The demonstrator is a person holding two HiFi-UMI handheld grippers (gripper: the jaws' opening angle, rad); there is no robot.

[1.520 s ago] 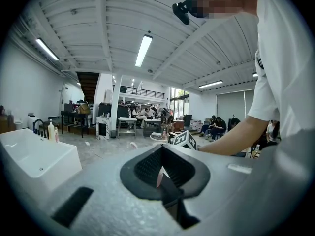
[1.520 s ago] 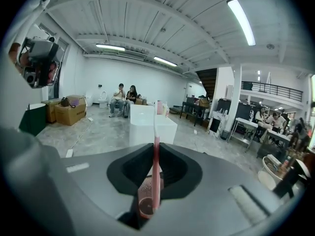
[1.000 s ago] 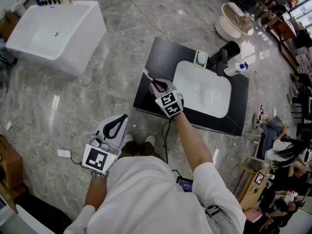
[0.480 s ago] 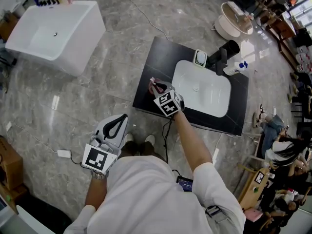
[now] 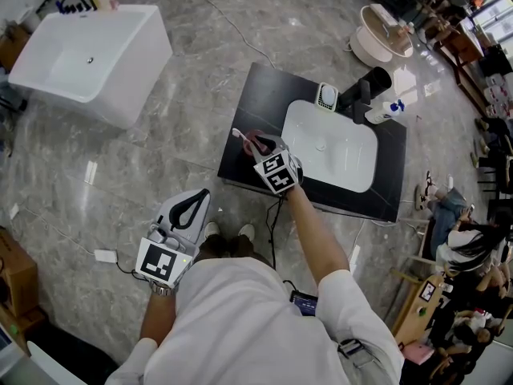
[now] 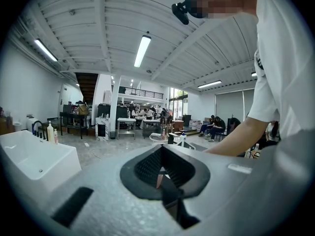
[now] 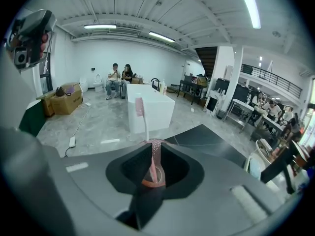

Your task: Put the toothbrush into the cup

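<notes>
One relation decides the coming move. The slim pink-and-white plastic toothbrush (image 7: 143, 124) stands almost upright, bristles up. Its lower end seems to dip into the round pink cup (image 7: 153, 182) straight below our right tongs (image 7: 155, 144), which are clamped on its handle above the black worktop (image 5: 264, 95). Our left tongs (image 6: 160, 154), closed on nothing, hang well apart.

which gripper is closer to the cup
Right. The right gripper is directly over the cup, gripping the toothbrush; the left gripper hangs far back by the person's side.
</notes>
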